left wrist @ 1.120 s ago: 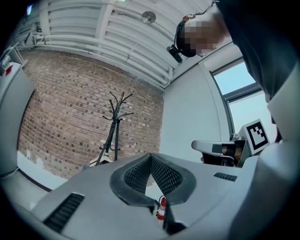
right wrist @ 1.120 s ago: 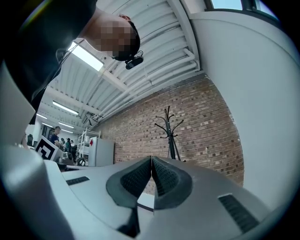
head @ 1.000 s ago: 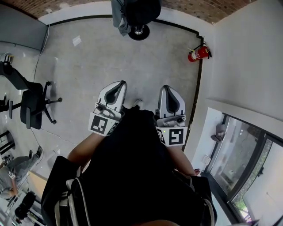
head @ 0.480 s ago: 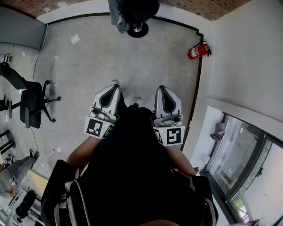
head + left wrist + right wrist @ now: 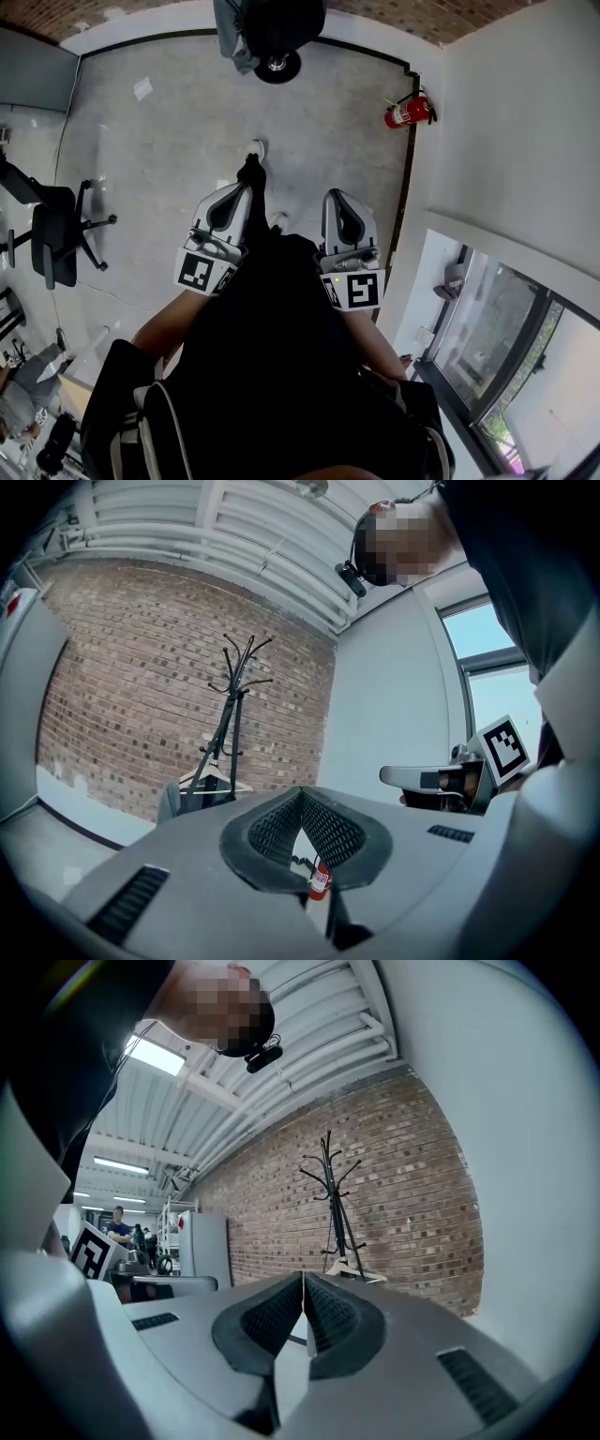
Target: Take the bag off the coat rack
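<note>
Two grippers, one in each of the person's hands, point up the frame in the head view across bare concrete floor (image 5: 178,122). The left gripper (image 5: 240,190) sits at centre left and the right gripper (image 5: 339,197) at centre right. Both are pinched closed with nothing between the pads, as each gripper's own view confirms: the left gripper (image 5: 301,794) and right gripper (image 5: 303,1277) show their ribbed pads meeting at the tips. The coat rack (image 5: 277,64) stands at the top centre of the head view, well apart from both grippers and straight ahead of them, a little nearer the left gripper's line. A dark bulk on it, most likely the bag (image 5: 286,21), hangs beside a grey cloth (image 5: 230,36). Seen from above, the rack is squashed to its round base. The left gripper view shows what that hides: the coat rack (image 5: 234,682) rising upright against a brick wall (image 5: 122,667), hooks splayed at the top, with the bag (image 5: 201,799) hanging low at lower left. The right gripper view places the coat rack (image 5: 333,1194) just right of centre and shows distant people at far left. A red fire extinguisher (image 5: 405,112) sits by the wall at upper right of the head view.
</note>
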A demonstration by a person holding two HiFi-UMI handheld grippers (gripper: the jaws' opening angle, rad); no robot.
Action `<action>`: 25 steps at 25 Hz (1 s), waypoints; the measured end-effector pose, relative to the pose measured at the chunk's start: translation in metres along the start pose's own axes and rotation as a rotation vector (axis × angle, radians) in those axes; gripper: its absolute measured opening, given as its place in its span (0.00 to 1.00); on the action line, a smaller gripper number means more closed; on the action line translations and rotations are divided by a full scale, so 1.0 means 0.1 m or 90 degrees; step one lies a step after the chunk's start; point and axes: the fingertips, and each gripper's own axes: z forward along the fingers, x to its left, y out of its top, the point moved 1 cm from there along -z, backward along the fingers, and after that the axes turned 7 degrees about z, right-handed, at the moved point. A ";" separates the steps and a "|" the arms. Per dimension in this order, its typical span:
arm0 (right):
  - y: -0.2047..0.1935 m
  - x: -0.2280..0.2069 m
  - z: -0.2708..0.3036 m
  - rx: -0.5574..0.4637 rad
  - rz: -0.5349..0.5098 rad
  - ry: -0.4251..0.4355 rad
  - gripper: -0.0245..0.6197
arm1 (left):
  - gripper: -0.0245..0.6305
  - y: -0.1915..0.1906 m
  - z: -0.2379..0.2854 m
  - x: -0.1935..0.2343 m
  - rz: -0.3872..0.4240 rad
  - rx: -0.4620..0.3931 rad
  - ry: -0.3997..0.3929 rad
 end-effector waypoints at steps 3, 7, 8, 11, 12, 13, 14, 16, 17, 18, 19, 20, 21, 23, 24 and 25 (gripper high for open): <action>0.08 -0.17 0.18 -0.013 -0.002 -0.028 0.07 | 0.07 0.02 0.29 0.15 -0.015 0.000 -0.014; 0.25 -0.42 0.49 -0.035 -0.010 -0.053 0.07 | 0.07 0.11 0.68 0.25 -0.001 -0.006 -0.045; 0.28 -0.46 0.61 -0.034 -0.011 -0.056 0.07 | 0.07 0.15 0.78 0.31 0.008 -0.009 -0.053; 0.35 -0.51 0.94 -0.021 -0.011 -0.059 0.07 | 0.07 0.28 1.06 0.55 0.006 -0.013 -0.060; 0.38 -0.52 1.04 -0.020 -0.015 -0.059 0.07 | 0.07 0.29 1.13 0.63 0.008 -0.010 -0.065; 0.41 -0.52 1.14 -0.020 -0.019 -0.059 0.07 | 0.07 0.30 1.19 0.70 0.010 -0.006 -0.071; 0.44 -0.54 1.24 -0.023 -0.022 -0.061 0.07 | 0.07 0.31 1.26 0.78 0.011 -0.002 -0.075; 0.50 -0.59 1.43 -0.028 -0.023 -0.066 0.07 | 0.07 0.34 1.42 0.92 0.008 -0.002 -0.079; 0.54 -0.62 1.51 -0.031 -0.022 -0.068 0.07 | 0.07 0.37 1.50 0.99 0.005 -0.004 -0.080; 0.58 -0.64 1.59 -0.033 -0.021 -0.071 0.07 | 0.07 0.41 1.57 1.05 0.004 -0.006 -0.081; 0.61 -0.66 1.66 -0.033 -0.020 -0.074 0.07 | 0.07 0.43 1.64 1.10 0.004 -0.007 -0.083; 0.64 -0.67 1.74 -0.034 -0.019 -0.075 0.07 | 0.07 0.45 1.70 1.15 0.003 -0.006 -0.085; 0.67 -0.70 1.82 -0.035 -0.020 -0.075 0.07 | 0.07 0.48 1.76 1.21 0.000 -0.006 -0.086; 0.75 -0.76 2.01 -0.040 -0.027 -0.078 0.07 | 0.07 0.57 1.91 1.35 -0.016 -0.013 -0.082; 0.79 -0.80 2.12 -0.044 -0.028 -0.084 0.07 | 0.07 0.62 1.96 1.44 -0.020 -0.021 -0.083; 0.82 -0.84 2.23 -0.049 -0.027 -0.090 0.07 | 0.07 0.66 2.00 1.52 -0.017 -0.028 -0.087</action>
